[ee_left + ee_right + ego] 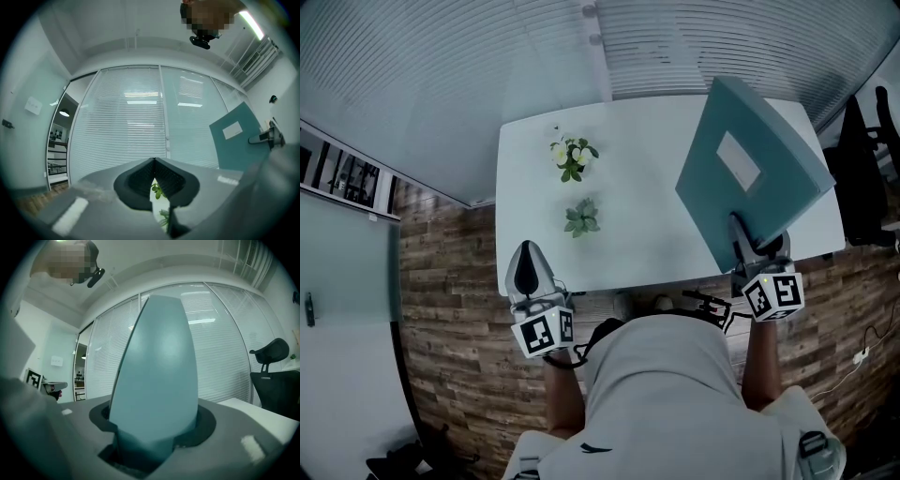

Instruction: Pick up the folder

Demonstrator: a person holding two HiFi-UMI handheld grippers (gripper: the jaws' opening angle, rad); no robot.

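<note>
The folder (757,173) looks lifted off the counter (647,159), above its right half. It stands on edge, long axis rising up and away from the person, labelled face turned toward the counter's middle. Its near lower corner is pinched between the fingers (225,423) of the right gripper (750,242), over the counter's near edge. The left gripper (526,272), fingers (93,197) pressed together on nothing, hangs at the counter's near left edge, well apart.

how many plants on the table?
2. A flowering plant sits toward the far side of the white table; a small green plant is just nearer the person. The raised folder covers the table's right part, so more could be hidden.
</note>
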